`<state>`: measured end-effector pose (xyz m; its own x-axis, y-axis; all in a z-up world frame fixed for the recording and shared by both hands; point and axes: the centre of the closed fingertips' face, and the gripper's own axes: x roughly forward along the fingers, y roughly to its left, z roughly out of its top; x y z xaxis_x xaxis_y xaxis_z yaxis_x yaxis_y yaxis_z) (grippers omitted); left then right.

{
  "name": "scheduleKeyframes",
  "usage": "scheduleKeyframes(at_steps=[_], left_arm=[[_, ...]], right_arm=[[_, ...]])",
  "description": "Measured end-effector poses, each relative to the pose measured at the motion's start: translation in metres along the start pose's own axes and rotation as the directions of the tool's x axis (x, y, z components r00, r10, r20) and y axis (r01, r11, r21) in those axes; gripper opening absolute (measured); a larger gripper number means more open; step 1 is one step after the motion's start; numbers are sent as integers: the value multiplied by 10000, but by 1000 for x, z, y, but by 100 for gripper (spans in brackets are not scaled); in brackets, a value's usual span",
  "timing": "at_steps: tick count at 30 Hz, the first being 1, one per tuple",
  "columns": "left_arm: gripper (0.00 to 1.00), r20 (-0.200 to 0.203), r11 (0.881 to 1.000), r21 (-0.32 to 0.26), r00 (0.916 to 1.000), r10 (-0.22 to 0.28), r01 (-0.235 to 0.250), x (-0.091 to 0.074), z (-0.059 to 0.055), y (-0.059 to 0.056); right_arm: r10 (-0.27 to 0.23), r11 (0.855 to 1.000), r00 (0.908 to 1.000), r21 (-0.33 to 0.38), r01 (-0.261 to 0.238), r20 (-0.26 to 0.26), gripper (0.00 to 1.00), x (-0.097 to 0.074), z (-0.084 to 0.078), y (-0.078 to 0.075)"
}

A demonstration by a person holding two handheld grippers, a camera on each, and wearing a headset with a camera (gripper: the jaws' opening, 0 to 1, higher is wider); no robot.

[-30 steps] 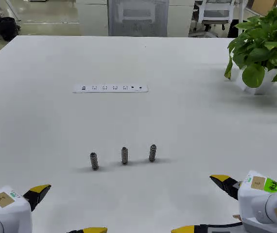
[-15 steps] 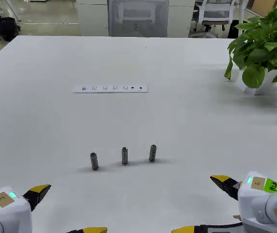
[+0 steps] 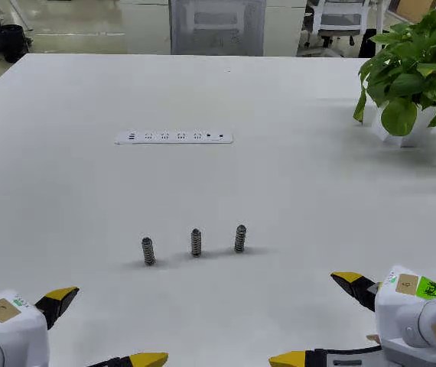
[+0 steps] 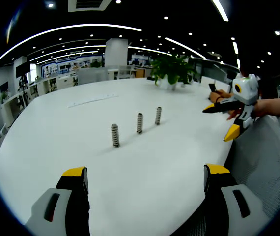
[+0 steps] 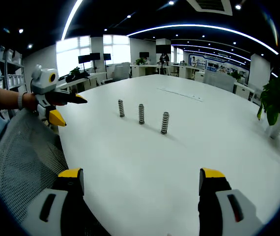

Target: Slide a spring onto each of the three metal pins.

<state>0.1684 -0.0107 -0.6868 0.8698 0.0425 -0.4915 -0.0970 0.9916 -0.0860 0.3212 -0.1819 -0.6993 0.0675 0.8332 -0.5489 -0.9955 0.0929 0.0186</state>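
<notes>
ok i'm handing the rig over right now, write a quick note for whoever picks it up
Left claw: open, empty, low at the near edge of the table.
Right claw: open, empty, also at the near edge.
Things: three springs stand upright in a row mid-table, clear of both claws: left spring, middle spring, right spring. The coils mostly hide the pins.
Done: all three springs appear to sit on their pins.
Left: probably nothing; just check that each spring is fully seated.
</notes>
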Motion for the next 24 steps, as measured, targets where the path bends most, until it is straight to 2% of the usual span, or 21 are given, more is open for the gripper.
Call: scheduleKeyframes(at_steps=[7, 24], left_arm=[[100, -3, 10000, -16, 10000, 7, -7, 0, -2, 3], [99, -38, 10000, -32, 10000, 8, -8, 1, -1, 0]], right_arm=[[6, 10000, 10000, 1, -6, 34, 99, 0, 1, 0], [15, 10000, 9999, 24, -15, 109, 99, 0, 2, 0]])
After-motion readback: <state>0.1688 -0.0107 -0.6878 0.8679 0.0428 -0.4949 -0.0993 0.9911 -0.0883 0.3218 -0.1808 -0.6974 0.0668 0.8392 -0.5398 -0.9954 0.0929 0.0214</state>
